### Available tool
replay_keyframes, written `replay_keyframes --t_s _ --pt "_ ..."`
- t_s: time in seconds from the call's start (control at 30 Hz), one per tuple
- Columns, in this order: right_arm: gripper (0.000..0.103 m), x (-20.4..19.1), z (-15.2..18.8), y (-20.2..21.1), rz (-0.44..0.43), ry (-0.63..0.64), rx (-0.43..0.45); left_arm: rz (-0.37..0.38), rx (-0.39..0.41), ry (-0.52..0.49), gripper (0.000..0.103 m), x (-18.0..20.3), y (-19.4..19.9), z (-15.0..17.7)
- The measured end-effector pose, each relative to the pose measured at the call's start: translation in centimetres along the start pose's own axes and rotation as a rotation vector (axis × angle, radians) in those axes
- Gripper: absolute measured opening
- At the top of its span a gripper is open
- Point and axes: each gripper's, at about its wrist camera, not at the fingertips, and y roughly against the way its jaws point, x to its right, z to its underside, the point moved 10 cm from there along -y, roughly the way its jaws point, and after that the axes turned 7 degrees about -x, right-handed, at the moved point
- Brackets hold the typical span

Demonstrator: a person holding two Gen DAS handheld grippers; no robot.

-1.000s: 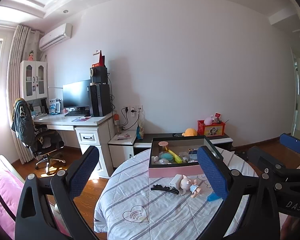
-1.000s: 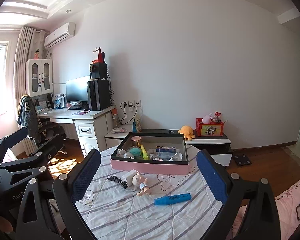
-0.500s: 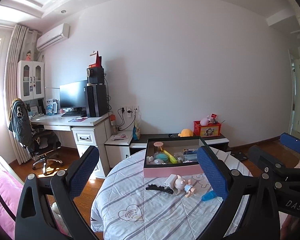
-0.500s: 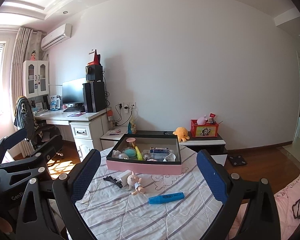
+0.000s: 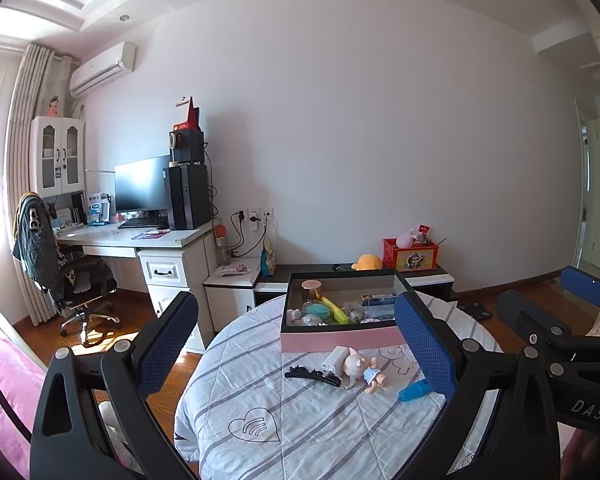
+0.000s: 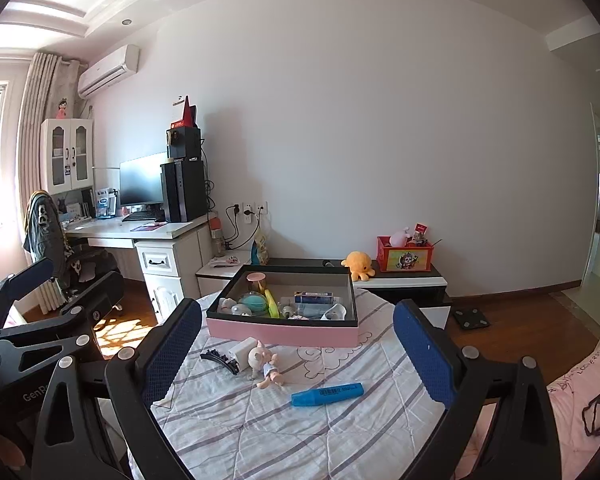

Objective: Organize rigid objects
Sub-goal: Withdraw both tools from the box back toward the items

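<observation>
A pink box with a black rim [image 5: 340,338] [image 6: 280,332] holds several small items on a round table covered by a striped cloth [image 5: 300,420] [image 6: 300,432]. In front of the box lie a black hair clip [image 5: 312,375] [image 6: 220,358], a white block [image 5: 334,359] [image 6: 241,352], a pig doll [image 5: 364,370] [image 6: 266,366] and a blue highlighter [image 6: 327,393] [image 5: 416,391]. My left gripper [image 5: 296,340] and right gripper [image 6: 296,344] are both open and empty, held above the near side of the table.
A desk with a monitor and computer tower [image 5: 160,236] and an office chair [image 5: 60,272] stand at the left. A low cabinet [image 6: 400,280] with an orange plush and a red box lies behind the table. Pink bedding [image 6: 580,400] is at the right.
Both grippers have drawn back and risen slightly from the table; the box and loose items appear smaller and lower. Both grippers stay open; nothing on the table has moved.
</observation>
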Motion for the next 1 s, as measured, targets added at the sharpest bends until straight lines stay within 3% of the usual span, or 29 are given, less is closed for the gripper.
replay_keyframes --t_s 0.2,0.4,0.63,1.0 --pt "0.098 0.5 0.4 -1.0 0.001 0.001 -0.026 0.013 -0.033 0.0 0.102 0.0 -1.5 0.9" --pt "0.098 0.8 2.3 -3.8 -0.003 0.004 -0.094 0.048 -0.129 -0.005 0.103 0.5 -4.7 3.5" --pt "0.098 1.5 6.9 -9.0 -0.003 0.009 -0.238 0.124 -0.307 0.0 0.103 1.0 -9.4 8.8" --pt "0.098 5.0 13.6 -15.9 0.011 -0.045 -0.423 0.123 -0.48 0.014 0.103 1.5 -15.8 14.0"
